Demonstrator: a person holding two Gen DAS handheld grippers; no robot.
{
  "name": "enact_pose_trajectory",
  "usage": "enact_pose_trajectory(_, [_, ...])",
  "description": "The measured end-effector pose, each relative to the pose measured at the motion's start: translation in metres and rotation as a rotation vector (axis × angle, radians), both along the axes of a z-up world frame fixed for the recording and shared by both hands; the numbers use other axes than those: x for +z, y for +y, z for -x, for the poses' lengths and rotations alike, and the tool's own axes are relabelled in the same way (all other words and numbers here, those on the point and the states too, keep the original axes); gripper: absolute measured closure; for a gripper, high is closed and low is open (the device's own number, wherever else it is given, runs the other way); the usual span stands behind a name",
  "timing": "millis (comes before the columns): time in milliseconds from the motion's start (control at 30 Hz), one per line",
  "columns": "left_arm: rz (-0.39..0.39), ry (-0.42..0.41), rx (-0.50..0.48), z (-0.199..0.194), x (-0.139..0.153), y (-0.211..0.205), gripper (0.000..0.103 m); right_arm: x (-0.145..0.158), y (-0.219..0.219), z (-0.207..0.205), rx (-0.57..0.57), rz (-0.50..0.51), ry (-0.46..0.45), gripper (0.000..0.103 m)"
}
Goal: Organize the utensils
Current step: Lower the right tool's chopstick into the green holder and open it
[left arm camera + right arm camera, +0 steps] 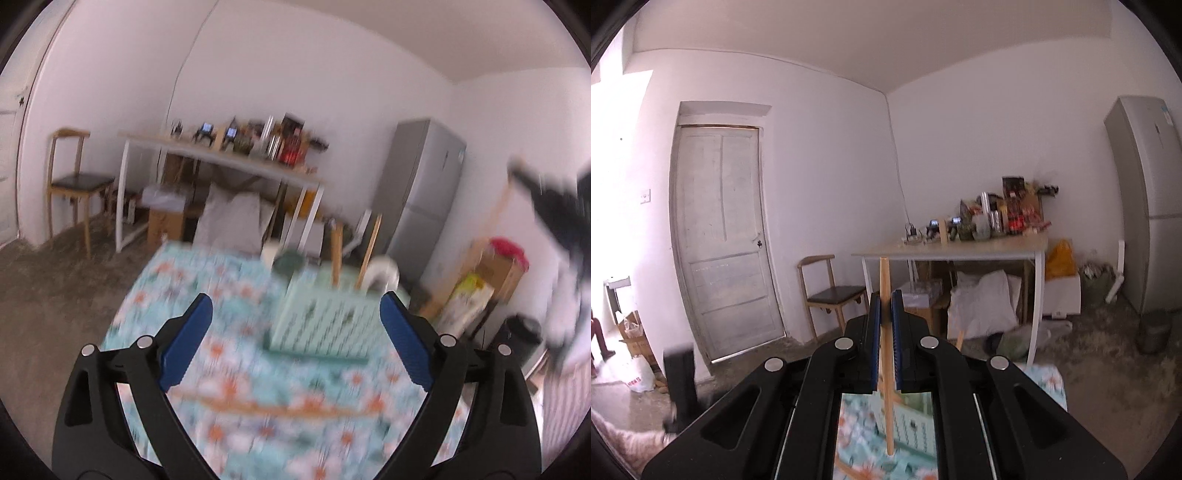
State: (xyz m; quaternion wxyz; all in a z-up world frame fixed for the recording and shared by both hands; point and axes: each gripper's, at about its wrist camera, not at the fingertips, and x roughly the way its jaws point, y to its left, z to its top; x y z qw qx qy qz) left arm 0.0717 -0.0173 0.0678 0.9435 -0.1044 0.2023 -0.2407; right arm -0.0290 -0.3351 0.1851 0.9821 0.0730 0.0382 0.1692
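My left gripper (295, 297) is open wide above the floral tablecloth (207, 280), with nothing between its blue pads (186, 341). Just beyond it stands a mint-green slotted utensil holder (325, 321) with two wooden handles (336, 254) sticking up from it. Close below the gripper, a long wooden utensil (277, 408) lies flat on the cloth. The view is blurred. My right gripper (885, 295) is shut on a thin wooden stick (884, 273), held nearly upright. Its lower end hangs over the holder (912, 417) and the cloth.
A pale cup (271, 253) and a dark green bowl (290, 262) sit at the table's far end. Behind are a cluttered white table (960, 251), a wooden chair (831, 295), a grey fridge (1145, 203), a door (720, 240) and boxes (495, 269).
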Motion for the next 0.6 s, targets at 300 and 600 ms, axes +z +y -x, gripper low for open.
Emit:
enact_pose_trajectory(300, [-0.073,0.217,-0.051,0.034,-0.086,0.013,0.014,0.027,0.021,-0.063,-0.029,0.061,-0.02,0.097])
enact_pose_trajectory(600, [-0.061,0.256,-0.037,0.032,-0.105,0.024,0.014,-0.006,0.044,-0.138,-0.083,0.14,0.069,0.097])
